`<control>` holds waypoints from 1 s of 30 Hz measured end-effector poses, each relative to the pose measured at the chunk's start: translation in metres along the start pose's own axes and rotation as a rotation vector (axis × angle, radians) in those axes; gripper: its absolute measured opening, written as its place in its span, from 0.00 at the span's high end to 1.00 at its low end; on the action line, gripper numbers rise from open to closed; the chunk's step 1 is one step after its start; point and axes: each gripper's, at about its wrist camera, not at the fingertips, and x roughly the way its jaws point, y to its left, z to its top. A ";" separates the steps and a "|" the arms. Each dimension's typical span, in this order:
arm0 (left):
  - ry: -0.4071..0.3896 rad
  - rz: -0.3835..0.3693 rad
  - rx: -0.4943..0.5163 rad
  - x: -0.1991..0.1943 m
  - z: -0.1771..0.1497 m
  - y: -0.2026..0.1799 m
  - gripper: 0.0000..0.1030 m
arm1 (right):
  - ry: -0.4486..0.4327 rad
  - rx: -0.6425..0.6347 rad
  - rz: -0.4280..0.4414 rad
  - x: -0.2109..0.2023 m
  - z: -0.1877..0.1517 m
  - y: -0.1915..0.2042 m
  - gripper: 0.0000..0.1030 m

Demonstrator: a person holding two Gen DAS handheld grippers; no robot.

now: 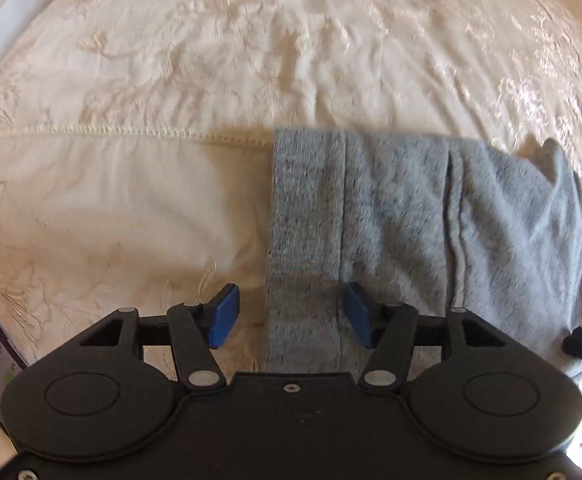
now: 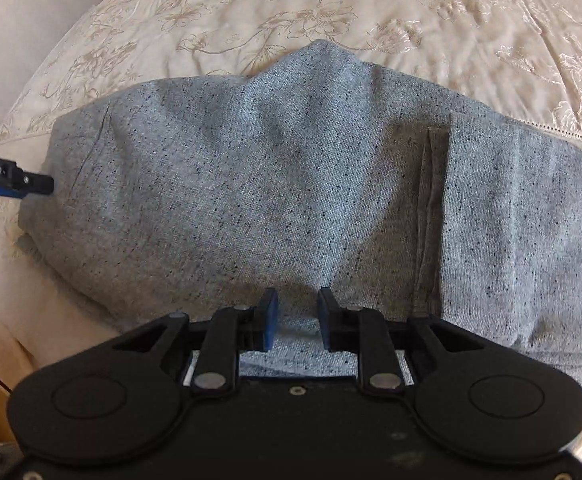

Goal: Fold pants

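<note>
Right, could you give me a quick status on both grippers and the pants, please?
Left gripper open, jaws wide astride the waistband. Right gripper open, narrow gap, nothing pinched. Grey pants folded flat on the cream bedspread. Nothing in the way.

Two handheld grippers, each with a matte black plastic body, two round raised discs and silver pivot screws. Left gripper [image 1: 291, 312] and right gripper [image 2: 298, 316] both tipped with blue pads [image 1: 223, 310] on black linkage arms.
</note>
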 end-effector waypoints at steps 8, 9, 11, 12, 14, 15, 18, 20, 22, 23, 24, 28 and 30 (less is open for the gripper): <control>0.034 -0.339 -0.127 0.023 -0.012 0.012 0.07 | -0.006 0.012 0.014 -0.017 -0.007 0.007 0.77; 0.032 -0.340 -0.095 0.024 -0.014 0.003 0.04 | -0.005 0.014 0.018 -0.019 -0.007 0.007 0.77; 0.001 -0.243 -0.014 0.024 -0.017 -0.018 0.23 | -0.009 0.016 0.022 -0.024 -0.008 0.007 0.77; -0.014 -0.215 -0.008 0.021 -0.018 -0.024 0.33 | -0.011 0.014 0.020 -0.029 -0.010 0.007 0.77; -0.040 -0.217 -0.047 0.009 -0.018 -0.030 0.61 | -0.022 0.011 0.014 -0.036 -0.012 0.003 0.77; -0.056 -0.207 -0.064 0.001 -0.017 -0.031 0.61 | -0.040 0.007 0.006 -0.040 -0.012 0.000 0.77; -0.123 -0.155 -0.025 -0.028 -0.018 -0.046 0.62 | -0.130 0.005 -0.047 -0.060 -0.008 -0.015 0.77; -0.158 -0.135 0.009 -0.046 -0.022 -0.059 0.62 | -0.172 0.005 -0.071 -0.063 0.004 -0.028 0.77; -0.184 -0.119 0.030 -0.061 -0.021 -0.070 0.62 | -0.194 0.023 -0.068 -0.055 0.026 -0.042 0.77; -0.195 -0.114 0.033 -0.068 -0.019 -0.074 0.62 | -0.201 0.034 -0.059 -0.048 0.037 -0.047 0.77; -0.204 -0.107 0.035 -0.074 -0.019 -0.078 0.62 | -0.199 0.043 -0.049 -0.039 0.048 -0.050 0.77; -0.241 -0.083 0.035 -0.088 -0.020 -0.096 0.62 | -0.153 0.046 -0.033 0.006 0.074 -0.055 0.77; -0.254 -0.062 0.041 -0.096 -0.022 -0.108 0.62 | -0.097 0.058 -0.014 0.020 0.064 -0.054 0.77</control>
